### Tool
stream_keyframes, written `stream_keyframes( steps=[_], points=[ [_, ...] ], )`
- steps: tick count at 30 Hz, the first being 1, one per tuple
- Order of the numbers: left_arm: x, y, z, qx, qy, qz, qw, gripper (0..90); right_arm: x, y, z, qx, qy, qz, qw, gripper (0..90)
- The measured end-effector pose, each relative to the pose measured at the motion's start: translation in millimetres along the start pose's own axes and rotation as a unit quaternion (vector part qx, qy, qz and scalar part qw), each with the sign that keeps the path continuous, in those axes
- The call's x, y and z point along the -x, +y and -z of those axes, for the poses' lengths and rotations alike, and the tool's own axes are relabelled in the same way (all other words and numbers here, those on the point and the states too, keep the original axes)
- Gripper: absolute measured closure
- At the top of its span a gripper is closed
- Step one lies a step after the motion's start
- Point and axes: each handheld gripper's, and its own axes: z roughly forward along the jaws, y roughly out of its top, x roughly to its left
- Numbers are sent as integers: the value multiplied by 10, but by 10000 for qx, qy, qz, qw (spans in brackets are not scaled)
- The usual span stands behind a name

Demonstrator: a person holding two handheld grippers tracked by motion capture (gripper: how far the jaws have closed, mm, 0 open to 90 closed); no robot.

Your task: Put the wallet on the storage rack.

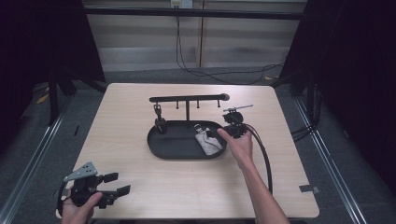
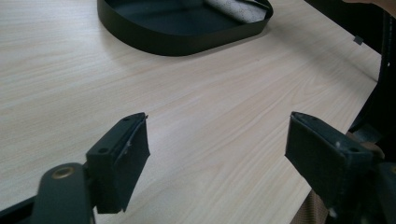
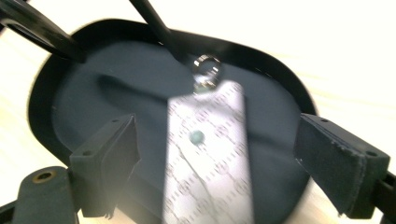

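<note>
right gripper (image 1: 223,134) over the tray (image 1: 163,149), jaws wide apart, straddling the patterned key fob (image 3: 205,154) lying flat in the tray's right end | left gripper (image 1: 114,184) parked at near-left table edge, jaws apart, empty | step looks like a fob pick – centre on the strap, drop low, close just below the metal ring (image 3: 207,69) – don't snag the stand post

black hand-held gripper (image 1: 116,184), grey triangular plate (image 1: 82,171), black cable (image 1: 264,151), bare forearms
</note>
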Motion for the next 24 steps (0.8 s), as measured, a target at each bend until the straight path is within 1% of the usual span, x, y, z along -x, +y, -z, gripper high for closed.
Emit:
stream_keyframes(
  steps=[2,4,10,11,16,17,19,20,21,24],
  points=[
    [-7,1,3,-6,6,24,10000,220,23,-24,56,33,0,25,10000,141],
    [-6,2,7,6,16,38,10000,220,37,-54,127,161,31,-4,9999,155],
    [-5,0,11,14,8,26,10000,218,65,-148,267,260,-81,91,9996,159],
    [-6,0,12,14,9,21,10000,218,75,-174,322,427,-73,92,9990,172],
    [-18,0,16,13,21,27,10000,218,118,-242,397,471,-69,90,9988,169],
    [-20,0,18,2,19,26,10000,218,135,-270,447,508,-57,103,9986,169],
    [-21,-1,17,-12,28,31,10000,218,136,-280,470,544,-45,108,9985,169],
    [-22,-3,18,-23,30,39,10000,218,136,-321,544,615,-63,145,9980,172],
    [-21,-3,19,-26,34,43,10000,218,136,-321,544,615,-63,145,9980,172],
    [-23,0,17,-27,57,67,10000,217,148,-384,613,670,-87,179,9976,172]
  ],
)
